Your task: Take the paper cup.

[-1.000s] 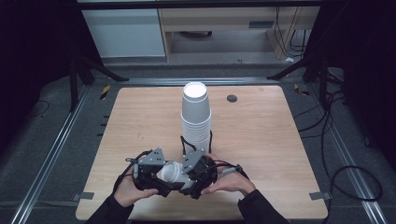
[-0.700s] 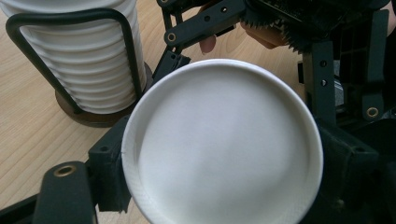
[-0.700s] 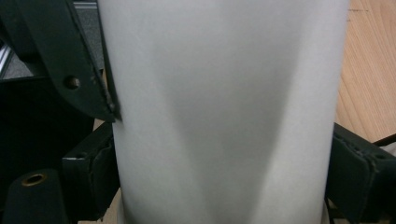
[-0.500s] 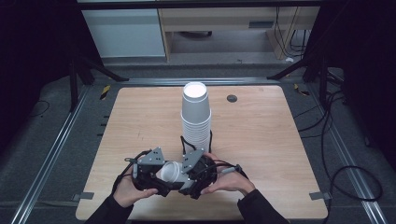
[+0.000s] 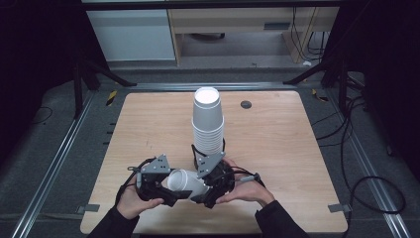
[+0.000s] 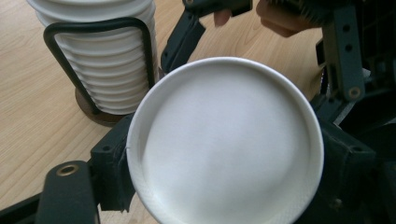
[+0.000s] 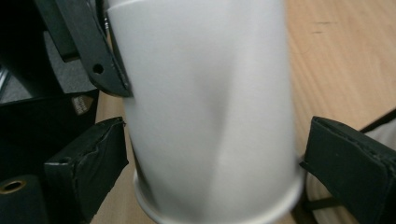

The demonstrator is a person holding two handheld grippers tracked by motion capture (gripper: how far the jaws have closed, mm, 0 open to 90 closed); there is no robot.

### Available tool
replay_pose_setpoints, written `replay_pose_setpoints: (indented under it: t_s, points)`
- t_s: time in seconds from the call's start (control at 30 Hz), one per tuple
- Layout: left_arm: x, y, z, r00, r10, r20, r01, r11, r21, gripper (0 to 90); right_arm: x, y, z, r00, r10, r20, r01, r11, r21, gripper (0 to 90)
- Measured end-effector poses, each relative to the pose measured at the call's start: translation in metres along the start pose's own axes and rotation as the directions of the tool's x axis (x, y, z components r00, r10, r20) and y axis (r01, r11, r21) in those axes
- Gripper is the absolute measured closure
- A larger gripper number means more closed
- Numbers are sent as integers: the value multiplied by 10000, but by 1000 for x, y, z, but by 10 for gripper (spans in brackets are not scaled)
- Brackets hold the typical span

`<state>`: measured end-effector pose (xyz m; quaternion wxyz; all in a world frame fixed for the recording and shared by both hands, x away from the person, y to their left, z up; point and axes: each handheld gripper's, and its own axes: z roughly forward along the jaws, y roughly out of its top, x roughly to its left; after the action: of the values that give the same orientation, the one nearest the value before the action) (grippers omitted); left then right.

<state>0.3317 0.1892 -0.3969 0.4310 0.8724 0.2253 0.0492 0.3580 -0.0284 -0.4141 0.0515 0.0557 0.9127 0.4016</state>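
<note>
At the near edge of a wooden bench point(image 5: 277, 148), a person's two hands came in from the bottom of the high view, each holding a black gripper. The left gripper point(image 5: 157, 184) and the right gripper point(image 5: 214, 184) pointed toward each other, with a single white paper cup point(image 5: 185, 182) lying on its side between them, just above the bench top.

In the left gripper view, the cup point(image 6: 224, 144) showed its round end toward the camera. The left jaws were spread wide around it, one pad pressed against the rim at the lower left and the other against the right side, so the cup sat pinched between them.

In the right gripper view, the cup's side wall point(image 7: 205, 107) rose up the middle, its rolled rim at the bottom. The right jaws stood spread on either side of the cup near that rim. The right pad appeared to touch the rim; whether the left pad touched the wall was hard to tell. A jaw of the other gripper pressed the cup's upper left.

Just beyond the hands, near the middle of the bench, stood a tall stack of white cups point(image 5: 207, 121), upside down, in a black wire holder point(image 6: 100, 56) on a round dark base. Farther back, near the far edge, a small dark round disc point(image 5: 246, 104) lay on the bench. Beyond the bench was dark floor with cables and pale cabinets.
</note>
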Motion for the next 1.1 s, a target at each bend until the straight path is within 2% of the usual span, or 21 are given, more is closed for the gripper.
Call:
replay_pose_setpoints:
  t_s: [0.23,0.33,0.5,0.57,0.6,0.83,1.0,1.1]
  points:
    - [4,-2,-1,9998,-99,-146,100,9999,76,207,-4,3,-14,9995,-55,317,65,9996,-291,60]
    - [7,-3,-3,9997,-150,-201,151,9999,58,207,-7,3,-24,9988,149,468,-122,9983,-565,61]
    - [10,-4,-8,9991,-271,-315,265,9995,-191,207,-12,-3,-42,9934,585,985,-498,9948,-883,62]
    - [11,-4,-9,9990,-293,-351,284,9993,-251,206,-12,-5,-46,9924,663,1035,-564,9938,-958,63]
    - [12,-4,-9,9989,-319,-353,309,9991,-300,207,-13,-9,-53,9895,848,1175,-713,9908,-1150,66]
    - [15,-4,-11,9985,-423,-358,399,9972,-640,206,-12,-28,-70,9810,1332,1409,-1116,9822,-1511,66]
    - [16,-4,-11,9982,-509,-318,476,9943,-958,206,-10,-37,-74,9777,1526,1443,-1287,9783,-1625,66]
    - [16,-3,-12,9982,-519,-304,477,9910,-1247,206,-8,-48,-77,9727,1791,1474,-1519,9721,-1785,66]
